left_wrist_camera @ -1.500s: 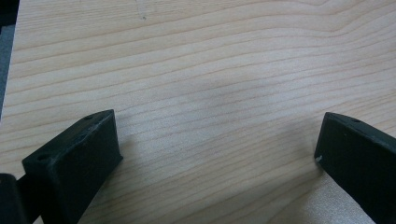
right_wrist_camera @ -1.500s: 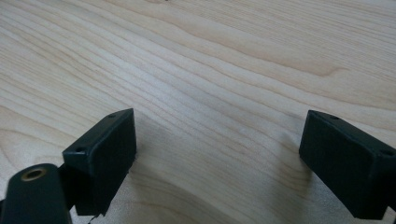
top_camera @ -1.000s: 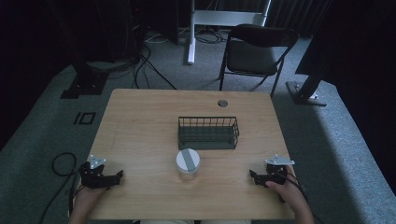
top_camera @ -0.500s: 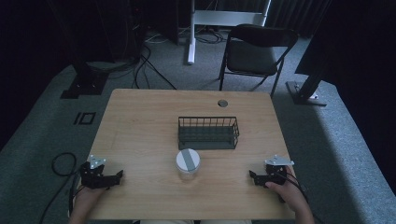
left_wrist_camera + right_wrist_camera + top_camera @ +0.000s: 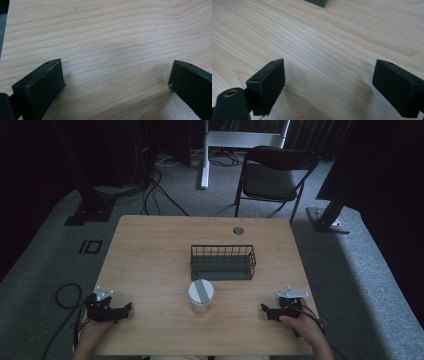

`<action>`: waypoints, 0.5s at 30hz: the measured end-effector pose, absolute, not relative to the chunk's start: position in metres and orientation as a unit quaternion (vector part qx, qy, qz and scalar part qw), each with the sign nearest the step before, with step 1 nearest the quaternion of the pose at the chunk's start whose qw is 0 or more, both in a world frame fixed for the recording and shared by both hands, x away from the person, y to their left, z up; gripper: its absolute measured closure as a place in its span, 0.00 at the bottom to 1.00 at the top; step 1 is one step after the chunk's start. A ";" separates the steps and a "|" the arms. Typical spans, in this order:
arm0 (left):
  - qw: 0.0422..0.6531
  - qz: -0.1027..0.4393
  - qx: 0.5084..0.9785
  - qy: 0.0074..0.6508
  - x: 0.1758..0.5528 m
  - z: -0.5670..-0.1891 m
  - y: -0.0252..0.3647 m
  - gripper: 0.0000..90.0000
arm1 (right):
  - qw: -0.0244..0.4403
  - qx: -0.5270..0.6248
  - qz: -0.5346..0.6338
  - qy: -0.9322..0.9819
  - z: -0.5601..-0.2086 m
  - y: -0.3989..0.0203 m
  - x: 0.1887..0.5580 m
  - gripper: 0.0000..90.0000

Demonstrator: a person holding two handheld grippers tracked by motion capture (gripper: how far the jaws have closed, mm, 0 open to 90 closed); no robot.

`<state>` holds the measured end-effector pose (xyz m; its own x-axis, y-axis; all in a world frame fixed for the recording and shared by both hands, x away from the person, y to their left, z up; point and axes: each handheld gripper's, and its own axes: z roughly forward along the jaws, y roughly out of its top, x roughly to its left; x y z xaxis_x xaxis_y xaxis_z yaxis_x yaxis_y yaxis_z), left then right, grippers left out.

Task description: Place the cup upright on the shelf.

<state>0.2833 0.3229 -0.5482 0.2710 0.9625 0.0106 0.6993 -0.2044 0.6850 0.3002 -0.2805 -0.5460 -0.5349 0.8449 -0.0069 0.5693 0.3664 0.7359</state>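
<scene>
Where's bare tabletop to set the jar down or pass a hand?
Bare patches: the table left of the wire basket, out to the left gripper; the strip right of the basket, down to the right gripper; the far edge behind the basket, bar the grommet hole. Crowded: the centre, where the jar stands close in front of the basket.

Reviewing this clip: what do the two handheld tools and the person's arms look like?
Both the left tool and the right tool are black, each topped by a grey three-cornered plate with small dark dots. A dark cable trails from each. Up close, the jaws are blocky black pads with small screw holes; the right gripper view also shows a brass-coloured ring at its lower left. The forearms are bare, no sleeves visible.
</scene>
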 end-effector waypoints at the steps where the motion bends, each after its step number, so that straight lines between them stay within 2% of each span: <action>1: 0.291 0.226 0.742 0.560 0.283 -0.548 0.323 0.00 | 0.197 0.440 0.351 0.803 -0.546 -0.281 0.300 0.12; 15: 0.291 0.226 0.742 0.560 0.283 -0.548 0.323 0.00 | 0.188 0.403 0.380 0.811 -0.534 -0.247 0.302 0.12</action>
